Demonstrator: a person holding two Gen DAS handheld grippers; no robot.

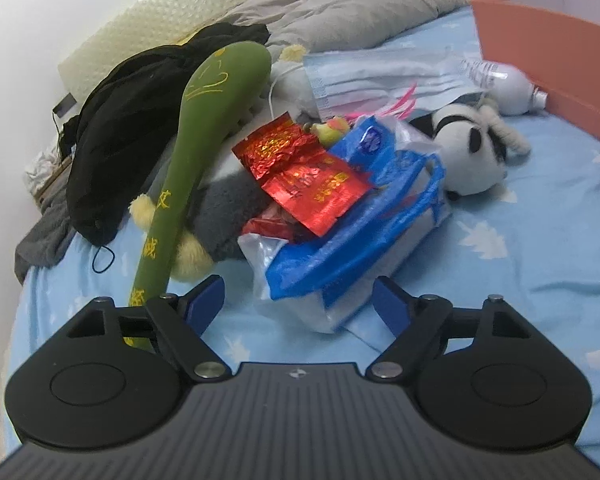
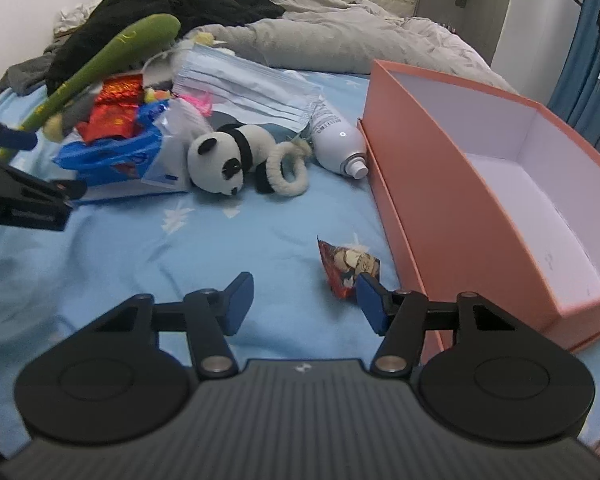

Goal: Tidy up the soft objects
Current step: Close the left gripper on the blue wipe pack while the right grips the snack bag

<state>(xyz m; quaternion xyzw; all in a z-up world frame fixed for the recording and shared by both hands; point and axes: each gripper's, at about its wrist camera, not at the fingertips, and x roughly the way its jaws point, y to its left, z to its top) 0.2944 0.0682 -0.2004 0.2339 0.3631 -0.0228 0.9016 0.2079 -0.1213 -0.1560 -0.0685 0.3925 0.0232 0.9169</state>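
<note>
Your left gripper (image 1: pixel 298 306) is spread wide before the crinkly blue plastic bag (image 1: pixel 356 248); your right gripper (image 2: pixel 304 304) gapes empty too. Beside that bag lies the fuzzy round panda plush (image 2: pixel 228 158), the rigid pink box (image 2: pixel 496 184) well beyond.

Home bedroom: bed (image 2: pixel 220 240), rumpled duvet (image 2: pixel 340 36).
</note>
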